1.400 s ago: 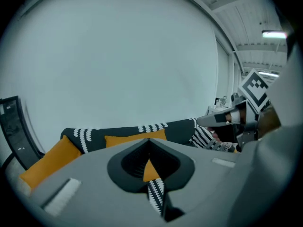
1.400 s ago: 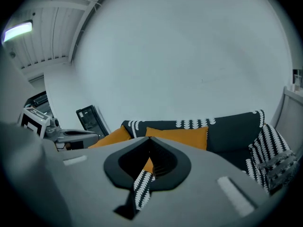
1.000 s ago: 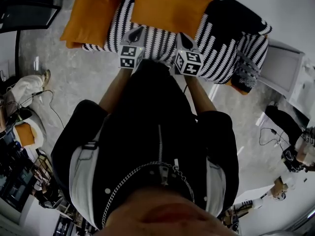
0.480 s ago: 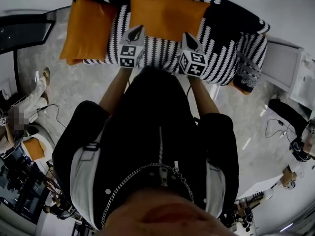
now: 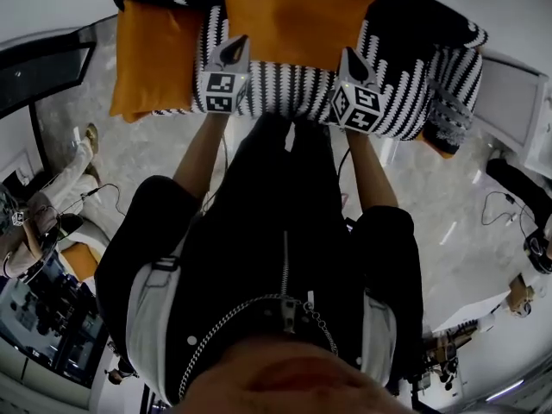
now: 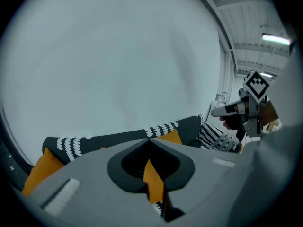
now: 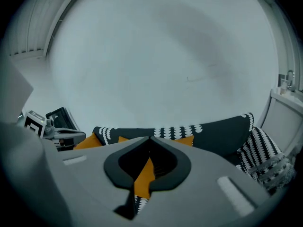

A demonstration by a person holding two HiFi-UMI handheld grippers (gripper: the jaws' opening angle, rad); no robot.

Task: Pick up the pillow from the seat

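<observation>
A black-and-white striped sofa (image 5: 405, 84) holds two orange pillows. One pillow (image 5: 293, 20) leans on the backrest in the middle, the other (image 5: 151, 59) lies at the left end. My left gripper (image 5: 236, 43) hovers over the seat at the middle pillow's lower left corner, jaws shut and empty. My right gripper (image 5: 348, 53) hangs by that pillow's lower right corner, also shut and empty. In the left gripper view the closed tips (image 6: 149, 142) point at the sofa back, with orange pillow (image 6: 152, 178) showing through the gap. The right gripper view shows the same, tips (image 7: 151, 139) together.
A grey knitted cushion (image 5: 444, 119) lies on the sofa's right end. A white cabinet (image 5: 513, 93) stands right of the sofa, a dark frame (image 5: 43, 63) to the left. People sit on the floor at left (image 5: 52, 205) and right (image 5: 530, 257), with cables around.
Both grippers have moved forward over the seat and spread apart, now flanking the middle pillow's lower corners. Jaws stayed shut.
</observation>
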